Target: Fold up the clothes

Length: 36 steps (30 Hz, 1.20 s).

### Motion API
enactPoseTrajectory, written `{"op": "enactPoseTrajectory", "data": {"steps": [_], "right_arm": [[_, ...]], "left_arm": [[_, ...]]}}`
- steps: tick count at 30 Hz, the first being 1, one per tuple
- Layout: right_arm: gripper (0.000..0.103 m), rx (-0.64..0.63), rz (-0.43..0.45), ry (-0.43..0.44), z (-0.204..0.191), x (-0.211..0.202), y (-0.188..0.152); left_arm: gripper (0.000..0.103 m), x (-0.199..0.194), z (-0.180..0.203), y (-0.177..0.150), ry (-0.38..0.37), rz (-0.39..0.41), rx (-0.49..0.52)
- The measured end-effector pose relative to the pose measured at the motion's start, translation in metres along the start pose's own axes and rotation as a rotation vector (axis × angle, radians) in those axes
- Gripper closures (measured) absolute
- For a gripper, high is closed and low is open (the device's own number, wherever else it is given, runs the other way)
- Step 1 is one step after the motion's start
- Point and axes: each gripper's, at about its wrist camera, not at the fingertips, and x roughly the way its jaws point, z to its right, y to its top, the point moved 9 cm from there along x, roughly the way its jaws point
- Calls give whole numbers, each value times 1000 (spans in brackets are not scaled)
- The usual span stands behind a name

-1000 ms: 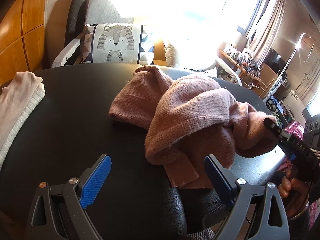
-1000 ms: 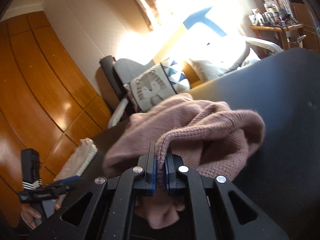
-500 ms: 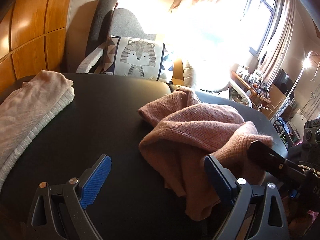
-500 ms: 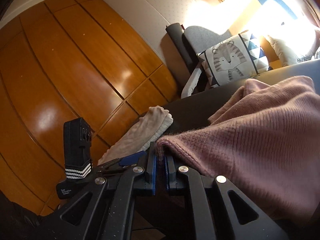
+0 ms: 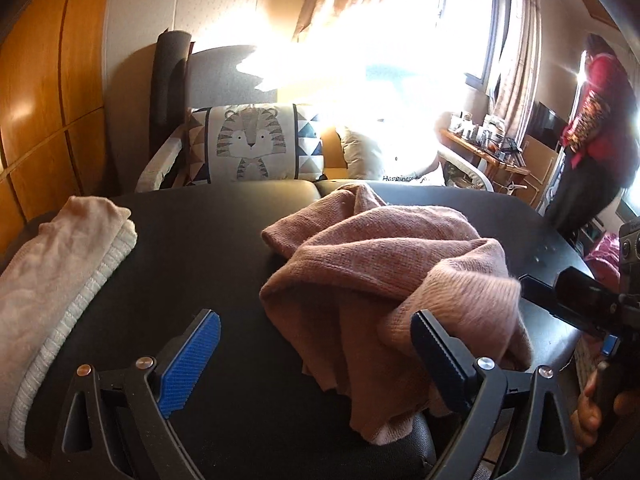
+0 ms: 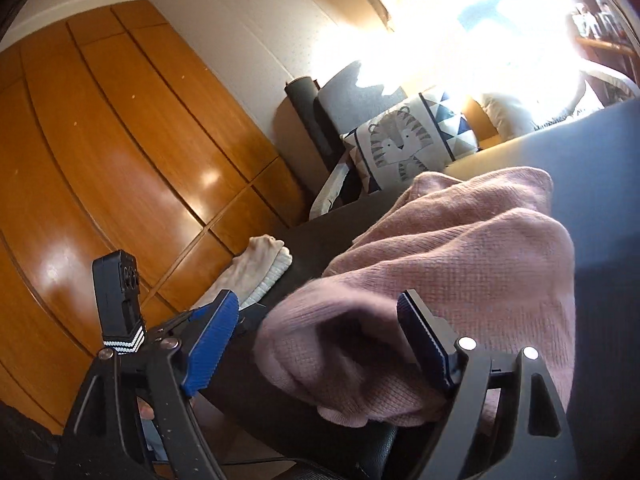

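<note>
A crumpled pink knit sweater (image 5: 384, 264) lies on the black table (image 5: 200, 240), reaching its near edge. My left gripper (image 5: 316, 336) stands open just short of it, the right finger against the cloth, nothing gripped. In the right wrist view the sweater (image 6: 460, 264) bulges between the fingers of my right gripper (image 6: 320, 320), whose jaws are opening; the blue pads stand wide apart and no longer pinch the fold. The right gripper's body also shows in the left wrist view at the right (image 5: 576, 304).
A folded cream knit garment (image 5: 60, 272) lies at the table's left edge. Behind the table stands a sofa with a tiger cushion (image 5: 252, 144). A person in red (image 5: 596, 128) stands at the far right by a cluttered side table. Wooden panels cover the left wall.
My right gripper, shut on a fold of the sweater, dragged it toward the near edge and has now opened off it. The left gripper's view swung left, showing more of the cream garment.
</note>
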Motion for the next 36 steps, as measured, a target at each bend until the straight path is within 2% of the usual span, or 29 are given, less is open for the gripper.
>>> {"op": "enactPoseTrajectory", "data": {"steps": [5, 7, 10, 15, 19, 24, 27, 29, 31, 32, 34, 35, 36], "right_arm": [[18, 67, 43, -97, 29, -14, 2], [18, 86, 49, -109, 35, -17, 3], [18, 112, 58, -125, 45, -20, 3], [18, 129, 56, -150, 53, -19, -1], [18, 150, 68, -178, 63, -25, -1], [18, 176, 85, -196, 73, -32, -1], [18, 191, 95, -203, 77, -35, -1], [18, 199, 104, -207, 80, -40, -1], [18, 204, 114, -208, 83, -44, 0], [18, 206, 119, -208, 85, -46, 1], [18, 212, 129, -214, 89, -51, 1], [18, 219, 132, -219, 92, -53, 1], [18, 226, 135, -224, 95, -54, 0]], "left_arm": [[5, -8, 22, 1, -1, 35, 102], [4, -13, 31, 0, 4, 56, 161], [0, -19, 48, -9, 13, 88, 284], [0, -31, 85, -19, 47, 157, 496], [0, -43, 121, -28, -5, 202, 644], [0, -19, 147, -48, 66, 179, 922], [1, -2, 161, -55, 103, 175, 1052], [7, 10, 171, -62, 111, 163, 1120], [26, 25, 177, -69, 110, 132, 1173], [32, 31, 178, -69, 115, 117, 1177], [53, 45, 180, -70, 127, 87, 1185], [60, 47, 179, -69, 109, 68, 1162], [77, 50, 178, -67, 91, 49, 1138]]}}
